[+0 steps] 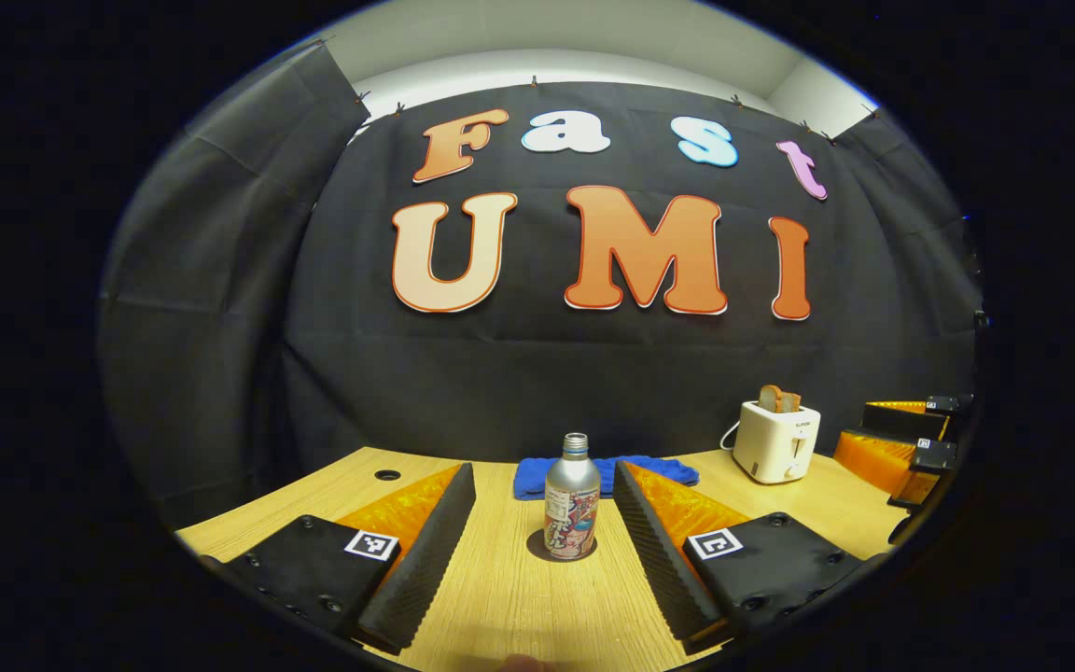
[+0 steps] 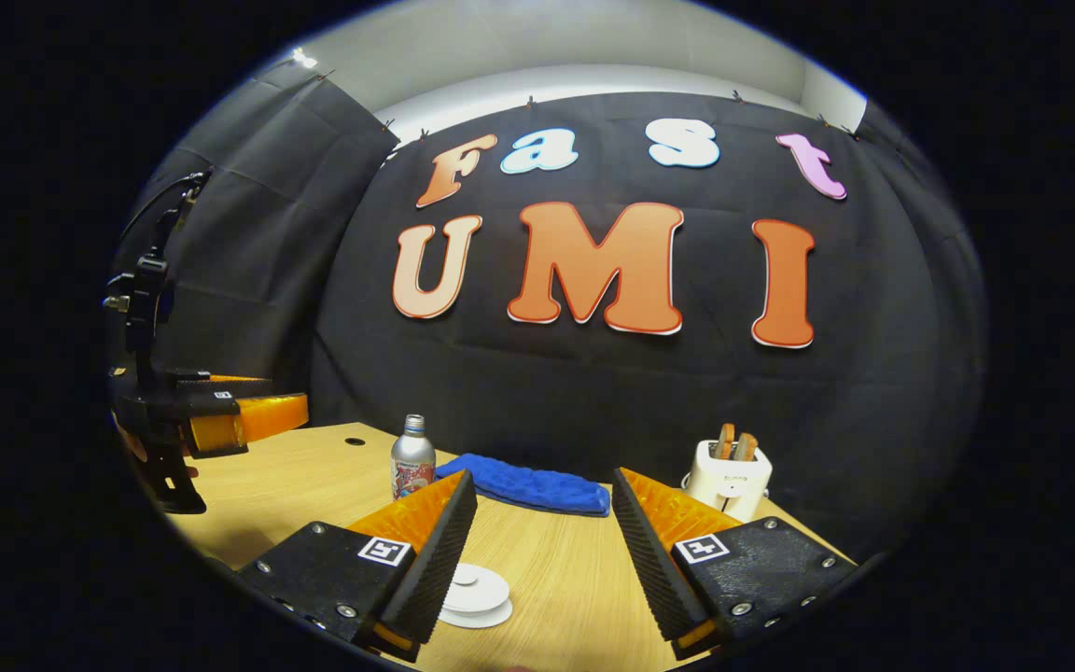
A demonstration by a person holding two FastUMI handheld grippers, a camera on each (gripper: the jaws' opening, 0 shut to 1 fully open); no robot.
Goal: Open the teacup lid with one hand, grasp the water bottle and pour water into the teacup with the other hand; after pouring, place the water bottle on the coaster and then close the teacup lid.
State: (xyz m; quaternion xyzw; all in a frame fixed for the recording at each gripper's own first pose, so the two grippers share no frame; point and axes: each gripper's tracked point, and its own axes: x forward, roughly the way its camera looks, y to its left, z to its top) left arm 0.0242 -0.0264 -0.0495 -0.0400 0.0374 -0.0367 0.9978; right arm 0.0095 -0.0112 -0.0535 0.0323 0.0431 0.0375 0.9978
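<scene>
- In the left gripper view, the left gripper [image 1: 544,560] is being held low over the wooden table [image 1: 519,616] with its jaws spread wide and nothing between them.
- Just ahead of its fingertips, centred in the gap, the water bottle [image 1: 572,499] is standing upright on a dark round coaster [image 1: 537,549]; it seems the bottle has been set there, as the task asks.
- The bottle's cap appears to be off, leaving the bare threaded neck showing; its printed label is too small and curved to be made out.
- In the right gripper view, the right gripper [image 2: 544,551] is likewise being held wide open and empty.
- Just beneath its left finger, the white teacup lid [image 2: 474,594] is being seen from above, seemingly seated on the cup; whether it is fully closed cannot be told.
- Farther off, a blue cloth [image 2: 528,485] is lying beyond the fingertips, the bottle to its left.
- Farthest to the right, a white toaster [image 2: 729,478] holding toast is standing by the wall; its front marking is too small to read.
</scene>
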